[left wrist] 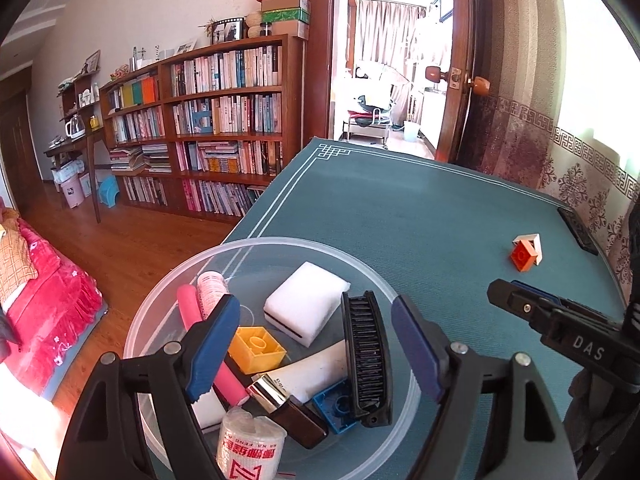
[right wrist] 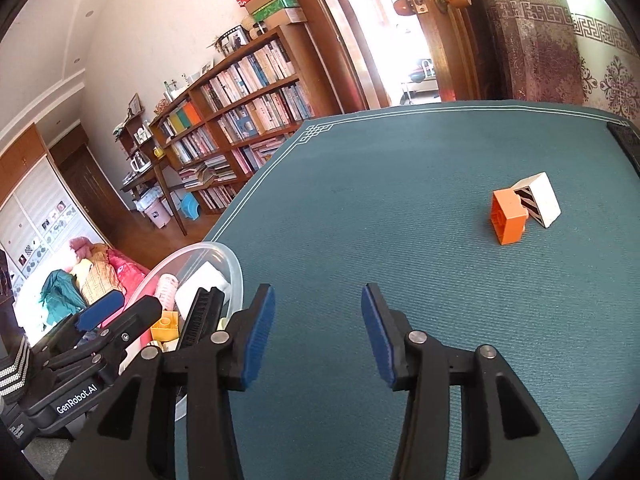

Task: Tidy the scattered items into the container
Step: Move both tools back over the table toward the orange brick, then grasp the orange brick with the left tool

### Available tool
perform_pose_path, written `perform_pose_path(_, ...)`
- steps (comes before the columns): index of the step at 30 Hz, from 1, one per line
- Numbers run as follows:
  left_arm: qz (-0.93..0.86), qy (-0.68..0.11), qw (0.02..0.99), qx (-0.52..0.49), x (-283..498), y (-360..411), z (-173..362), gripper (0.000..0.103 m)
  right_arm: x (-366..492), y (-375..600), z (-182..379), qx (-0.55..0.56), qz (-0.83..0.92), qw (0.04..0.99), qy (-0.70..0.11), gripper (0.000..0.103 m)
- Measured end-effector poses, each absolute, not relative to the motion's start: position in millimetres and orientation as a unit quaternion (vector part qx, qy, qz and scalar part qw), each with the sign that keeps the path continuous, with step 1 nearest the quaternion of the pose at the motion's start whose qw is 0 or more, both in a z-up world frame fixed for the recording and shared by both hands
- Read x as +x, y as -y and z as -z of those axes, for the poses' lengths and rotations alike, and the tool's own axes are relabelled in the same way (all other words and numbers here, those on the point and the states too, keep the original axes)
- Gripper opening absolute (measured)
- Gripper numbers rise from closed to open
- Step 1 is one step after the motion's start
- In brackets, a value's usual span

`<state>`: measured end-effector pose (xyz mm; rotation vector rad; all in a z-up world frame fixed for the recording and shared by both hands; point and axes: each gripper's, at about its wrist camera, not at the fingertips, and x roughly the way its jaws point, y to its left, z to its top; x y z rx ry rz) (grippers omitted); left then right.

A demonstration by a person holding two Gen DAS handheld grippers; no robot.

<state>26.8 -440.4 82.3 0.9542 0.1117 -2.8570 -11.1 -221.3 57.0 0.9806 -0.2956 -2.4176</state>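
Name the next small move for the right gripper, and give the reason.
Probably ease the right gripper forward toward the orange block. Its jaws stand open and empty, and that block, leaning against the white block, lies on the green mat outside the clear container.

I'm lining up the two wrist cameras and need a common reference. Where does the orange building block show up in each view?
Left wrist: the orange building block lies far right on the teal table mat, leaning against a white block.
Right wrist: the same block sits upper right, ahead of the open right gripper.
Shared landmark: the clear plastic bowl of collected items.
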Motion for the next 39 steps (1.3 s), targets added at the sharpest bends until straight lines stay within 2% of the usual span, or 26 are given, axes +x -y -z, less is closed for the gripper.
perform_pose_path(6, 0.946, -0.032, 0.046, 0.32, 21.8, 423.7, -82.4, 0.082, -21.7, 200.5, -57.8, 0.358, 0.895, 0.233, 0.129, 0.05)
perform_pose_path(14, 0.945, -0.011, 0.014, 0.326, 12.0, 394.4, -82.0, 0.082, -48.2, 145.0, -62.2, 0.338, 0.913, 0.155, 0.168, 0.05)
perform_pose_path(25, 0.943, 0.004, -0.018, 0.332, -3.7, 358.8, -81.6, 0.082, -68.0, 111.8, -57.8, 0.324, 0.93, 0.089, 0.151, 0.05)
perform_pose_path(39, 0.934, -0.008, -0.083, 0.348, -44.4, 301.9, -76.7, 0.082, -88.7, 74.2, -44.1, 0.343, 0.923, 0.064, 0.162, 0.05)
